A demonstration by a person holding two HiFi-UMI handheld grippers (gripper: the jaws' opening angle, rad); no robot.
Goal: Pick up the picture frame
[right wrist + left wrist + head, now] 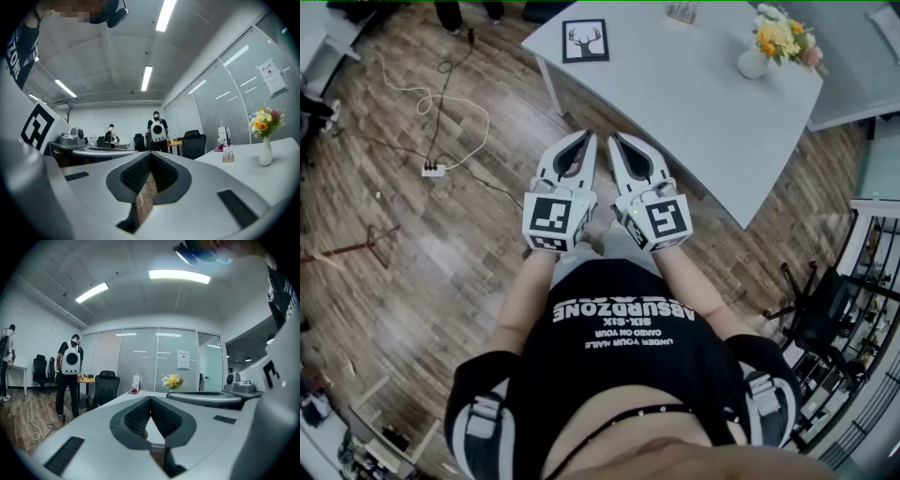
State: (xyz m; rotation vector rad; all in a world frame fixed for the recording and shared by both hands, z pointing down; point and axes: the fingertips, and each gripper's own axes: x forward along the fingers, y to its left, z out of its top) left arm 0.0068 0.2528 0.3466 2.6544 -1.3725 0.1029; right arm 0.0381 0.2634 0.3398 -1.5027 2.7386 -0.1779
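Long ceiling light strips (179,275) light the room brightly and evenly, and they bloom to pure white in both gripper views. In the head view the white bench (703,103) looks pale, nearly washed out. The wooden floor (441,253) beside the bench shows only faint, soft shadows. All three views bulge fisheye-style, and the gripper views fade to black corners. The left hand-held gripper (150,398) and right hand-held gripper (151,153) look soft and out of focus near their lenses.

Printed in white across the chest of the black shirt (619,366), upside down in the head view: "ABSURDZONE" in large letters, then smaller "SIX-SIX", "CAKED ON YOUR", "UNDER YOUR NAIL" with a last letter unclear. Taped to the glass wall (140,357), a paper notice (183,359), print too small to read.
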